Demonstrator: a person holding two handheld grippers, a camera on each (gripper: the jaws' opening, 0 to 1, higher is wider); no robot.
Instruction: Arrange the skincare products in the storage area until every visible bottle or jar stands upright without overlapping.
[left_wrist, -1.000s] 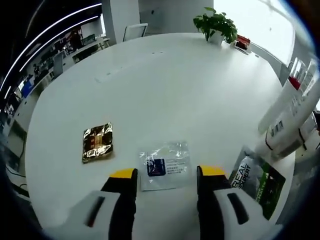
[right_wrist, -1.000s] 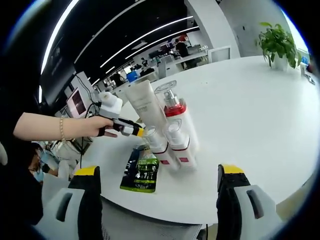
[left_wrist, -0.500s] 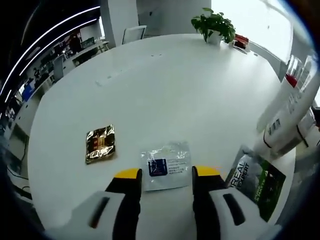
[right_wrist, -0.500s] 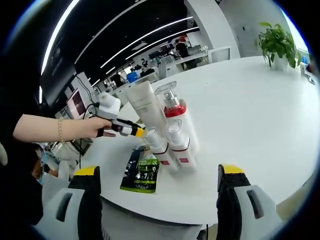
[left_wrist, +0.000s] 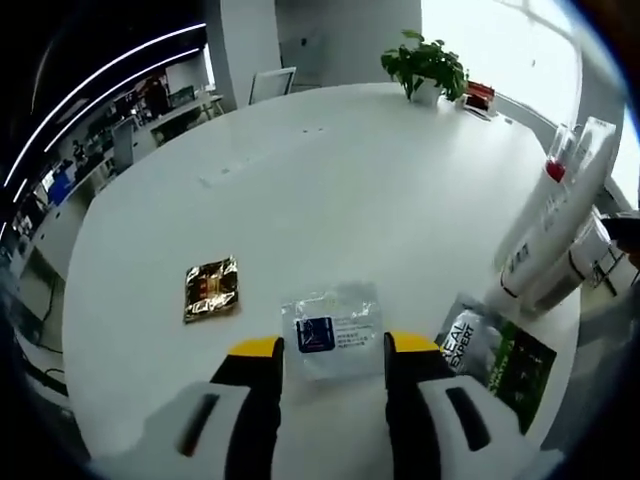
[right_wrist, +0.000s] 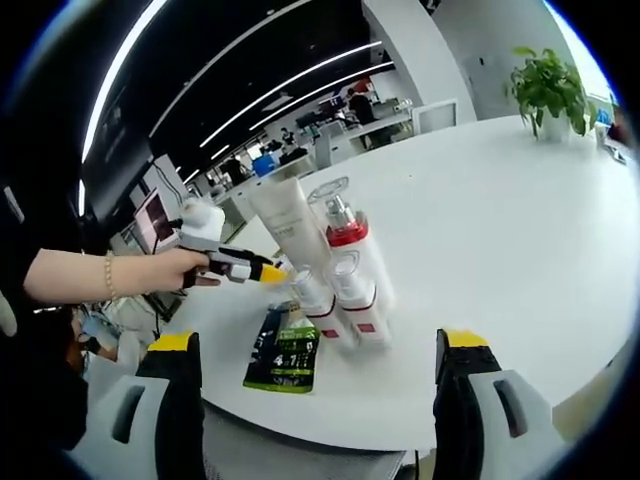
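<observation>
- Left gripper (left_wrist: 328, 348) sits low over the white table (left_wrist: 330, 180), jaws partly apart with nothing between them, same narrowed gap as half a second ago and tighter than a second ago.
- Just past its tips lies the clear sachet (left_wrist: 331, 328) with the blue label, flat on the table. The gold sachet (left_wrist: 211, 289) lies well off to its left.
- Compared with earlier, the whole left gripper view has swung a bit: the bottles (left_wrist: 556, 235) at the right edge now sit further in, and the green pouch (left_wrist: 495, 357) shows more fully. That looks like camera movement, the things themselves haven't shifted.
- Right gripper (right_wrist: 312, 345) is spread wide, holding nothing, hanging off the table edge, same as before.
- In the right gripper view the bottles (right_wrist: 335, 265) stand upright in a tight cluster near the table's near edge: a tall white tube at the back, a red-collared pump bottle beside it, two short clear-capped ones in front. The green pouch (right_wrist: 285, 350) lies flat just beside them.
- The person's hand (right_wrist: 165, 270) holds the left gripper (right_wrist: 270, 272), yellow tips just left of the bottles; it's a touch lower in the view than a second ago.
- Potted plant (right_wrist: 547, 88) stands at the far side.
</observation>
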